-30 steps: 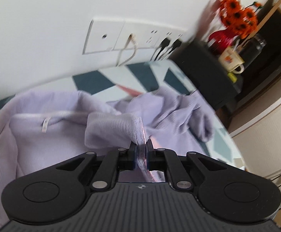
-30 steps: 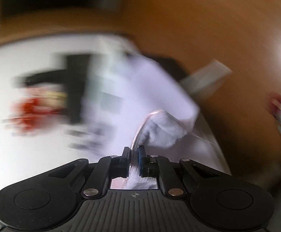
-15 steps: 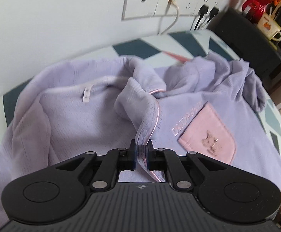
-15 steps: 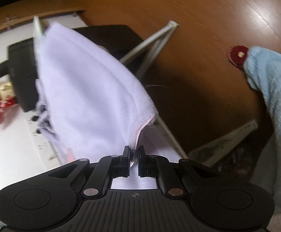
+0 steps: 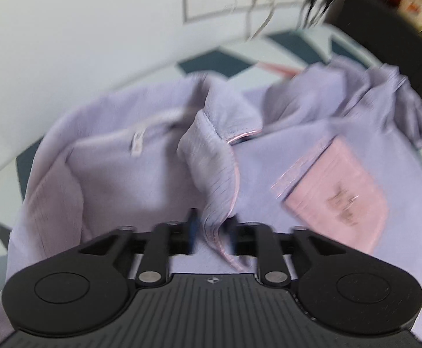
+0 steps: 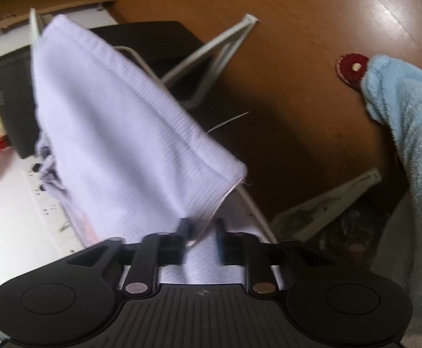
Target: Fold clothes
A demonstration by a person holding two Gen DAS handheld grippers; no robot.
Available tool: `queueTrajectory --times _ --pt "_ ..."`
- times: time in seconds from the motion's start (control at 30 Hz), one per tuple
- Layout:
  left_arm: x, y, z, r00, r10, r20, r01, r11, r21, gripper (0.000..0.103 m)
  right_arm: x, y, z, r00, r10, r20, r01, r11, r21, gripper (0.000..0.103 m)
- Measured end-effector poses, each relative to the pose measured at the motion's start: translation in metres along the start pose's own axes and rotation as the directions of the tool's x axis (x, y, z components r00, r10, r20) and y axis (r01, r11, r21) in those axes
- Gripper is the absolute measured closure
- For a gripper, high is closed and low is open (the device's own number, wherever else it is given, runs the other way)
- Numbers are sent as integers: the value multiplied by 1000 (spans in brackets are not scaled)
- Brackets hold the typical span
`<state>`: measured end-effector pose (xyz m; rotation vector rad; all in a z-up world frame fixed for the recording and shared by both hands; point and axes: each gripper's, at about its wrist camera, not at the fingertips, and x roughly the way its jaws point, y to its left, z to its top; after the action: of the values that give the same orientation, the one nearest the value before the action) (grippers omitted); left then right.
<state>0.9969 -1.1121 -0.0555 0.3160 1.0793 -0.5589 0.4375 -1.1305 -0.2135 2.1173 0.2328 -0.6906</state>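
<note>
lilac top (image 5: 158,174) hem lies between both parted tools (image 5: 212,232) (image 6: 200,236).

The lilac shirt (image 5: 269,156) was soft ribbed cloth, matt, with a smoother pink pocket (image 5: 338,194) near the table's right edge. The left gripper (image 5: 212,230) and right gripper (image 6: 200,232) were matt black plastic, ridged on top, with shiny metal pivot pins. The wooden floor (image 6: 312,29) shone glossy. A fluffy pale-blue sleeve (image 6: 408,133) looked plush and rough.
</note>
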Motion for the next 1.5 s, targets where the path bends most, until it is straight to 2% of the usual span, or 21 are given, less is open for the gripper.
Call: queueTrajectory --times 0.03,0.07,0.23,0.3,0.43,0.5,0.6,0.7,0.77,0.87,1.03,1.1,1.2,1.27,1.4,1.5 --pt "1 -1 -2 1000 10 -1 -10 1000 -1 47 3 2 -5 999 -33 9 33 999 -5 62" --pt "-2 -1 -4 1000 7 7 -7 1000 2 44 0 3 -6 999 -37 13 37 999 -10 60" --pt "-38 -13 -12 996 -71 54 64 992 112 35 -21 17 -10 999 -40 32 42 997 -60 60" --pt "-57 -16 -19 991 -113 77 100 982 158 27 -29 27 -13 999 -40 29 43 993 -112 60" --pt "-94 -16 -33 971 -217 103 191 958 212 25 -38 53 -23 999 -53 -9 49 964 -262 61" --pt "-104 -2 -35 963 -246 111 227 961 161 25 -36 68 -33 997 -70 -42 50 932 -360 61" --pt "-109 30 -42 971 -200 132 192 979 69 25 -28 88 -53 989 -136 -66 84 859 -505 61" --pt "-107 66 -52 985 -119 127 126 991 -46 26 -14 94 -66 982 -153 -112 67 833 -549 62" --pt "-106 90 -65 990 -86 109 99 988 -116 26 -8 98 -72 979 -158 -132 56 822 -567 62" --pt "-103 114 -81 995 -53 83 67 983 -174 26 -5 104 -75 978 -151 -141 42 814 -579 62" --pt "-106 130 -91 994 -64 84 81 972 -221 26 -1 116 -76 980 -133 -150 16 798 -602 63" --pt "-111 127 -86 991 -83 104 105 968 -226 26 -3 140 -74 984 -111 -140 -2 776 -630 64" --pt "-121 118 -69 981 -121 151 154 961 -230 26 -6 195 -76 992 -66 -109 -31 704 -710 64" --pt "-127 112 -55 972 -149 180 189 955 -230 26 -10 240 -81 996 -28 -90 -52 632 -773 64" --pt "-127 92 -21 961 -185 208 230 947 -222 26 -9 334 -93 998 33 -48 -58 460 -886 63" --pt "-115 74 4 957 -202 207 248 941 -229 26 9 389 -83 999 39 -6 -20 377 -926 61"
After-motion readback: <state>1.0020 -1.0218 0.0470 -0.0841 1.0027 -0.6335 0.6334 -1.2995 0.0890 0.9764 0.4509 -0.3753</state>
